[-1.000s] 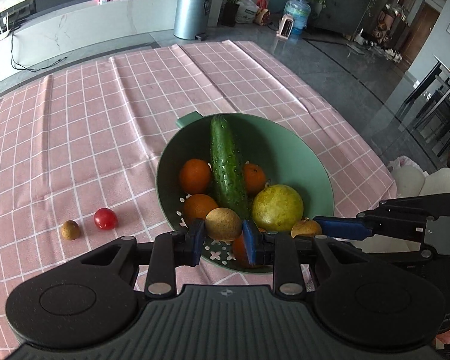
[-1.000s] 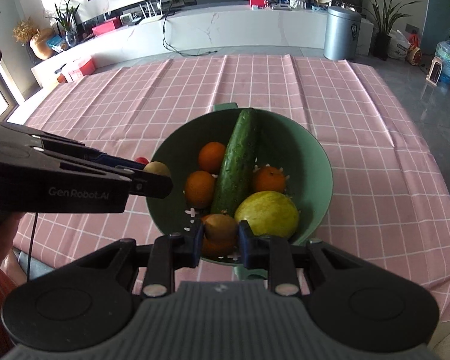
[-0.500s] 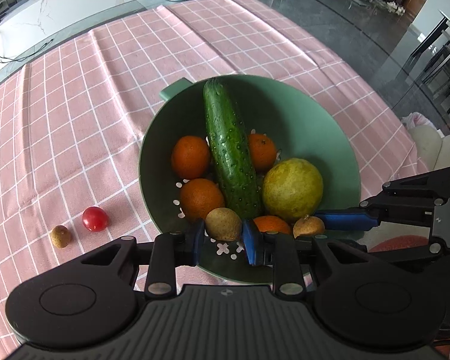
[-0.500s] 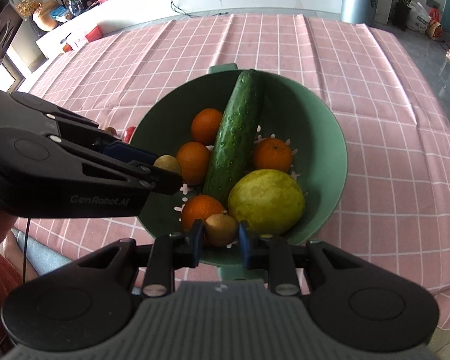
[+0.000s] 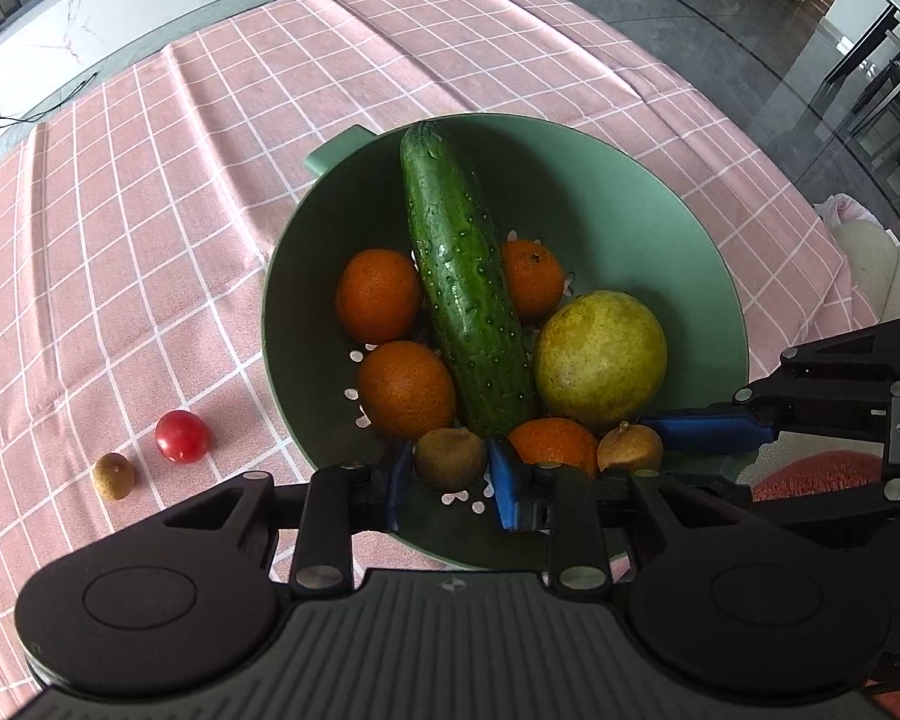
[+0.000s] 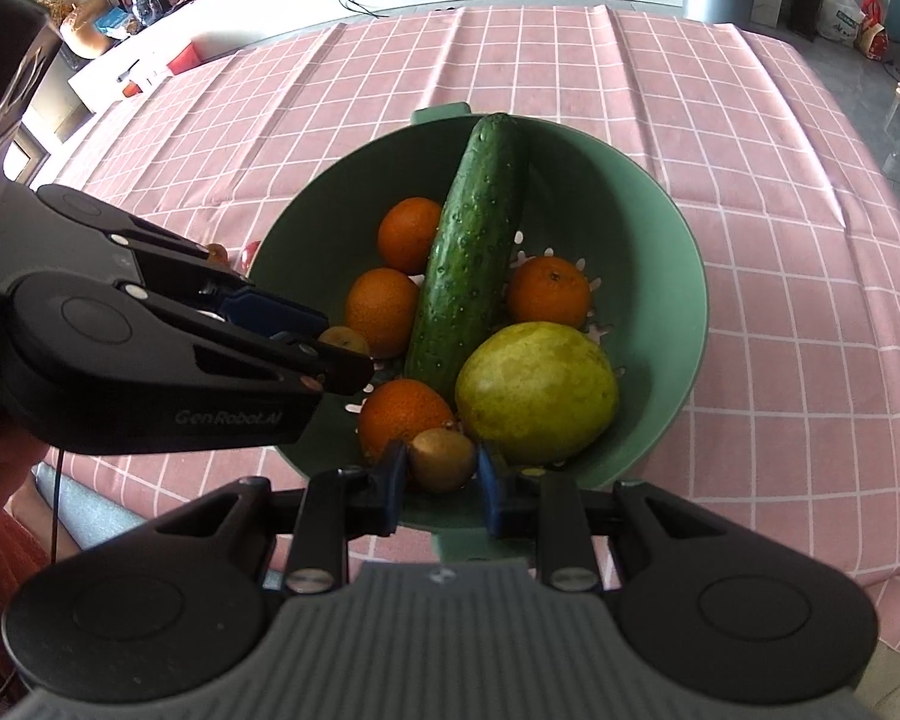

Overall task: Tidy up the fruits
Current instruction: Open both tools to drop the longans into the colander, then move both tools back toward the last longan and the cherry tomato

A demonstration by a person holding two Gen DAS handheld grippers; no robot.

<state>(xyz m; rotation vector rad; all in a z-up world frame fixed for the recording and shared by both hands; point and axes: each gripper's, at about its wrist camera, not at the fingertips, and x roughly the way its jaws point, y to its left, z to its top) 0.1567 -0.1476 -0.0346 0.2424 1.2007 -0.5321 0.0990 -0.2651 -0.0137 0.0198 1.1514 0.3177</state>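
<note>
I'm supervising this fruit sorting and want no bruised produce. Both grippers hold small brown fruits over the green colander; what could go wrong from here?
1. The left gripper and right gripper work close together over the colander; they could collide.
2. A longan dropped on the piled oranges may roll unpredictably.
3. The tomato and loose longan on the tablecloth might get forgotten.

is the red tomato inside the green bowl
No, the red tomato lies on the pink tablecloth left of the green bowl, beside a small brown fruit.
</note>
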